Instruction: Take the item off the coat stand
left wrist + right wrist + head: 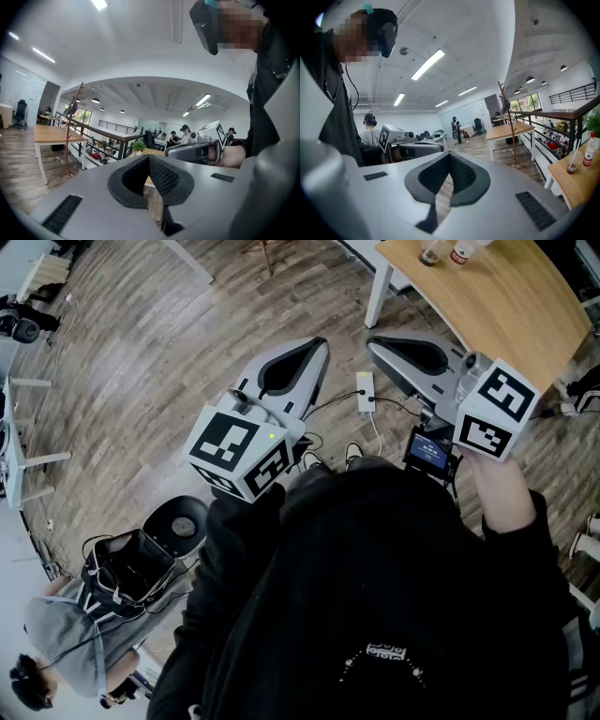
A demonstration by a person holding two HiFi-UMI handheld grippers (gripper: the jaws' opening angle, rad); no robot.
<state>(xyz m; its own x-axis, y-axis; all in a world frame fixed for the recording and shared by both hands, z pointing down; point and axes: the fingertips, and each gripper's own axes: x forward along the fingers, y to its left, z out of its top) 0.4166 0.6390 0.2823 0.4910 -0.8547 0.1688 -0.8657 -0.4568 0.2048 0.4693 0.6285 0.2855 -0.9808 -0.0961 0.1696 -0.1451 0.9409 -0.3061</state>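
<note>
I was working in an open-plan office with a grey wood-plank floor (141, 352) and strip lights (427, 64) on a white ceiling.

Closest to me, in the head view, both tools were held out level in front of the black-sleeved operator. The left gripper (315, 346) had its jaws pressed fully together with nothing between them. The right gripper (377, 341) was just as tightly closed and just as empty. The two pointed side by side over bare floor, well apart from any furniture. Each gripper view confirmed this: the ribbed black pads (161, 176) met along one seam, and only floor showed past them.

Just beyond the right gripper stood the near desk (511, 301), a wooden top on white legs. A bottle (589, 150) with a red cap stood at its edge.

Farther off, the coat stand (69, 140) rose from the floor at the end of the far desk (51, 135), on the side next to the dark railing (108, 136). It was a thin reddish-brown pole with branch-like pegs. The item (71, 108) hung near the top of the stand, a small dark shape too distant for me to tell what it was. Neither gripper was anywhere near it.

Several people stood at the back of the room.
</note>
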